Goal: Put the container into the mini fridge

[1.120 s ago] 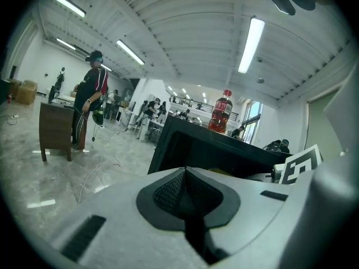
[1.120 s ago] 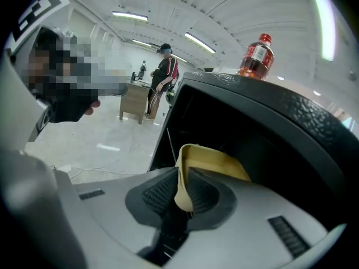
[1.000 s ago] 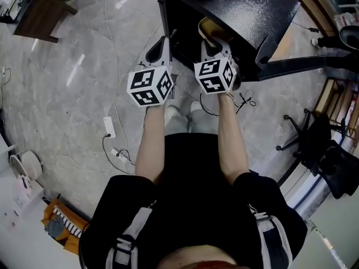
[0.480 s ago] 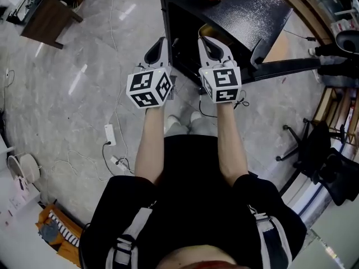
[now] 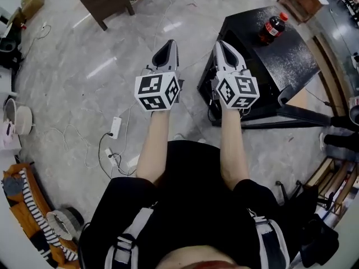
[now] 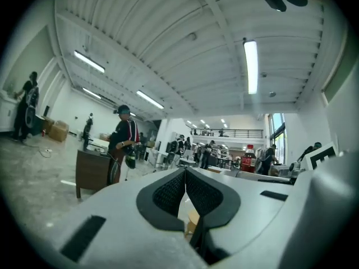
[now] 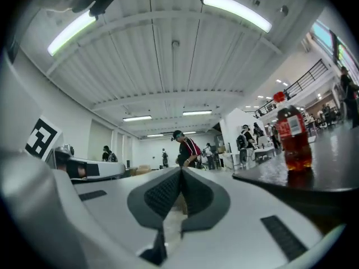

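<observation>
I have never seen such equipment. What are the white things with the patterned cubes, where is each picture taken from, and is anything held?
There is no robot: a person holds hand tongs in each hand, and the cubes are part of them. One picture comes from a camera on the person's head, looking down: the left tongs and right tongs are above a grey floor, near a black mini fridge with a soda bottle on top. The other two come from cameras riding on each tongs, looking along the jaws. Both tongs are closed, with nothing between them. No container shows anywhere.
</observation>
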`<state>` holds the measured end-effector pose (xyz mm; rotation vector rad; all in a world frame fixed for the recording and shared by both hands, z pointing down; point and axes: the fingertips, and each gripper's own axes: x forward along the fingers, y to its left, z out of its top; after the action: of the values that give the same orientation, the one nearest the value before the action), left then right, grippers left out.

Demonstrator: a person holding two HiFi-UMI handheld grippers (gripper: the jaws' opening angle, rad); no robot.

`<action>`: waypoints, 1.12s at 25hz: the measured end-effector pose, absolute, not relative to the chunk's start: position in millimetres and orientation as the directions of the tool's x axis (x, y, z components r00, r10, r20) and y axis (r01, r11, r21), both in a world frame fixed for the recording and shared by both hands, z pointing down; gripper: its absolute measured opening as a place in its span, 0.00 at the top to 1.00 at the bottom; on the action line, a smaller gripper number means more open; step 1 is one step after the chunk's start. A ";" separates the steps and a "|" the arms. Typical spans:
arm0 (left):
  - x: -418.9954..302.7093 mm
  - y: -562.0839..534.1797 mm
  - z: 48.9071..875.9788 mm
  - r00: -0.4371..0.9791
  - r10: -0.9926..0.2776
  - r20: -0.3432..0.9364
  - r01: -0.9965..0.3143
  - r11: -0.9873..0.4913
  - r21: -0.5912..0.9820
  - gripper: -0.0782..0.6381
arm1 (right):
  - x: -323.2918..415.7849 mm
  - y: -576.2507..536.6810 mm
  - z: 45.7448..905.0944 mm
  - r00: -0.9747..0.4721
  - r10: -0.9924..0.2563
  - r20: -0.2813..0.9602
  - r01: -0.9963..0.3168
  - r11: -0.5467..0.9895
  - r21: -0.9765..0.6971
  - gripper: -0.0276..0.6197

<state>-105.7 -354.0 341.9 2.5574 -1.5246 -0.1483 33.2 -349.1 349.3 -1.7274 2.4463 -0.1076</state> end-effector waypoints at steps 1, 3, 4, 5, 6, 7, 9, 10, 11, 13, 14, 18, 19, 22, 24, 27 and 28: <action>-122.0 -354.0 336.2 0.440 -0.898 -0.014 -0.882 -0.435 0.179 0.88 | 18.8 -354.0 342.9 -0.360 -0.928 -0.098 -0.917 0.371 -0.145 0.94; -150.8 -352.6 328.5 0.376 -0.926 -0.026 -0.913 -0.375 0.160 0.88 | -7.6 -361.7 336.8 -0.419 -0.901 -0.111 -0.890 0.432 -0.149 0.94; -163.7 -351.0 326.1 0.347 -0.937 -0.028 -0.926 -0.347 0.151 0.88 | -19.0 -364.4 336.3 -0.441 -0.891 -0.107 -0.879 0.453 -0.150 0.94; -175.8 -349.0 323.9 0.321 -0.947 -0.029 -0.936 -0.321 0.142 0.88 | -29.7 -366.3 336.2 -0.462 -0.881 -0.101 -0.868 0.473 -0.151 0.94; -187.1 -346.9 321.7 0.297 -0.955 -0.028 -0.945 -0.298 0.136 0.88 | -39.8 -367.7 336.0 -0.482 -0.871 -0.094 -0.859 0.491 -0.148 0.94; -197.6 -344.9 319.6 0.275 -0.961 -0.028 -0.952 -0.277 0.131 0.88 | -49.4 -368.6 335.1 -0.500 -0.861 -0.088 -0.850 0.508 -0.141 0.94; -216.1 -341.4 316.6 0.240 -0.971 -0.026 -0.962 -0.241 0.125 0.88 | -67.1 -369.3 331.8 -0.531 -0.843 -0.082 -0.834 0.538 -0.123 0.94; -223.6 -339.9 315.9 0.226 -0.974 -0.025 -0.966 -0.227 0.125 0.88 | -74.4 -369.6 329.7 -0.544 -0.835 -0.083 -0.827 0.550 -0.117 0.94; -229.1 -338.7 315.5 0.215 -0.976 -0.025 -0.968 -0.216 0.126 0.88 | -80.1 -369.9 327.9 -0.555 -0.828 -0.084 -0.820 0.561 -0.114 0.94; -234.5 -337.2 315.6 0.203 -0.979 -0.026 -0.970 -0.204 0.130 0.88 | -86.4 -371.0 325.3 -0.570 -0.817 -0.086 -0.810 0.576 -0.107 0.94; -235.5 -337.1 315.8 0.200 -0.979 -0.026 -0.970 -0.202 0.133 0.88 | -88.1 -371.8 324.3 -0.575 -0.813 -0.086 -0.807 0.582 -0.103 0.94; -235.4 -337.7 316.5 0.201 -0.979 -0.024 -0.969 -0.202 0.140 0.88 | -90.6 -372.7 323.5 -0.583 -0.809 -0.078 -0.804 0.588 -0.089 0.94; -234.6 -338.9 316.6 0.203 -0.979 -0.024 -0.969 -0.204 0.141 0.88 | -90.0 -373.4 323.8 -0.583 -0.809 -0.076 -0.804 0.588 -0.086 0.94; -232.8 -345.4 321.4 0.214 -0.977 -0.021 -0.965 -0.215 0.152 0.88 | -89.7 -376.4 325.3 -0.583 -0.809 -0.074 -0.804 0.587 -0.096 0.94; -229.7 -349.4 328.0 0.225 -0.974 -0.011 -0.960 -0.223 0.168 0.88 | -91.2 -376.7 323.8 -0.585 -0.808 -0.076 -0.803 0.589 -0.090 0.94; -221.3 -355.3 332.1 0.243 -0.970 -0.007 -0.954 -0.240 0.179 0.88 | -89.0 -378.9 321.5 -0.588 -0.805 -0.075 -0.802 0.593 -0.077 0.94; -220.0 -358.4 331.7 0.246 -0.969 -0.009 -0.953 -0.244 0.179 0.88 | -87.5 -381.1 321.5 -0.588 -0.805 -0.076 -0.802 0.593 -0.079 0.94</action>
<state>-220.0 -358.4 331.7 2.3691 -1.8408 -0.1768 -87.5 -381.1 321.5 -1.3717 2.7101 -0.0554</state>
